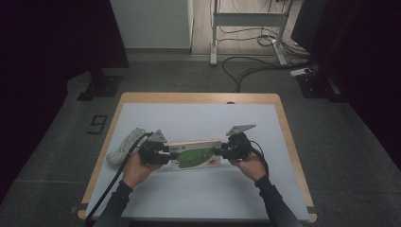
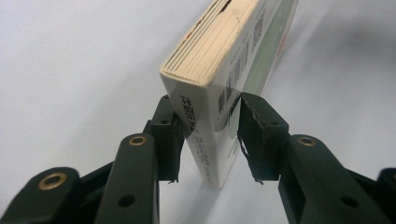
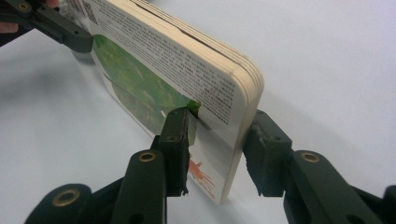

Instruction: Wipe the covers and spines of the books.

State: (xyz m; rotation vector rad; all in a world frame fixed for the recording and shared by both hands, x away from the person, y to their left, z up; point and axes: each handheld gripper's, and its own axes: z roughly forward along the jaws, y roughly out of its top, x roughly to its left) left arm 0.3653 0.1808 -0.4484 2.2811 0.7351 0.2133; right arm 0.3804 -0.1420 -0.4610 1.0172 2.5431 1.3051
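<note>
Near the middle of the table (image 1: 198, 194), a little toward its front edge, I have the board book (image 1: 195, 154) standing on its long edge, pinched at each short end. My left gripper (image 1: 166, 152) has its jaws closed around the barcode end, one pad on each cover, and the left gripper view shows the same grip on the book (image 2: 219, 70) from close up. My right gripper (image 1: 223, 152) does the same at the other end: one jaw presses the printed green cover, the other sits against the back face (whether that back pad bears fully on the card I cannot tell).

To do this well, I judge I should keep both squeezes even and both hands level, so the book neither twists nor slides out. The covers look glossy and slippery, so I would bite deeper past the corner instead of squeezing harder. Any move should be made by both hands together.

Its pages are thick cream card, stacked in stiff leaves with rounded corners; the book (image 3: 177, 79) carries fine black print and a green leafy picture. A white cloth covers the table, with pale wood at its edges. Toward the left edge lies a bundle of coiled pale rope (image 1: 124, 146), apart from the book.
</note>
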